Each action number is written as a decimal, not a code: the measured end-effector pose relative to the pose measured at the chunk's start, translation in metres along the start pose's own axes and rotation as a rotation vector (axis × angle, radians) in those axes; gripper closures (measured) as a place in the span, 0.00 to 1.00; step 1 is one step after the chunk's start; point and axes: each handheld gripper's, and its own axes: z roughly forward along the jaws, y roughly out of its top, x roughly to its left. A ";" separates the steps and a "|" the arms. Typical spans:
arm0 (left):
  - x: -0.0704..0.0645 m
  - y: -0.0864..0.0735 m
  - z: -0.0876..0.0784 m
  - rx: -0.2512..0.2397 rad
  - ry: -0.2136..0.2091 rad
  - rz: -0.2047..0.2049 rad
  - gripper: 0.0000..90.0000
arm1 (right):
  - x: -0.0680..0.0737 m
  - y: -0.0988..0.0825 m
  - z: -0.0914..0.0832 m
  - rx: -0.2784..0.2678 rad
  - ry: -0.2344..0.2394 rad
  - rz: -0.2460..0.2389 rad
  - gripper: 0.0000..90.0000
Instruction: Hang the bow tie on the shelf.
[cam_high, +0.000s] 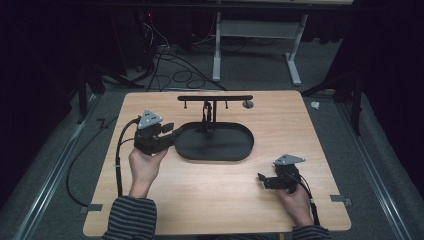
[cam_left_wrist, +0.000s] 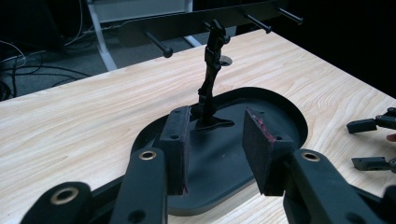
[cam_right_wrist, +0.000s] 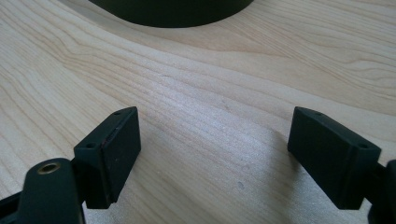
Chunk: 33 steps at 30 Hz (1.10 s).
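black oval tray (cam_high: 225, 150) with its upright hook stand (cam_high: 206, 116) is seen mid-tabletop (cam_high: 200, 200). left claw (cam_high: 170, 131) is held apart, empty, over the tray's left rim. right claw (cam_high: 263, 181) is spread wide above bare wood.

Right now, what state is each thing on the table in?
Black stand: upright on its oval tray, pegs bare.
Oval tray: flat on the table, nothing in it but the stand's post.
Left gripper: jaws open over the tray's left end, nothing between them.
Right gripper: jaws open, on bare wood.
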 end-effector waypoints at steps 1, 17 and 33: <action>0.000 -0.001 -0.001 0.000 0.000 -0.003 0.69 | 0.000 0.000 0.000 0.000 0.000 0.000 0.20; 0.005 -0.017 -0.015 -0.005 0.007 -0.032 0.67 | 0.000 0.000 0.000 0.000 -0.001 0.000 0.20; 0.004 -0.028 -0.025 -0.006 0.006 -0.049 0.64 | 0.000 0.000 0.000 0.000 -0.001 0.000 0.20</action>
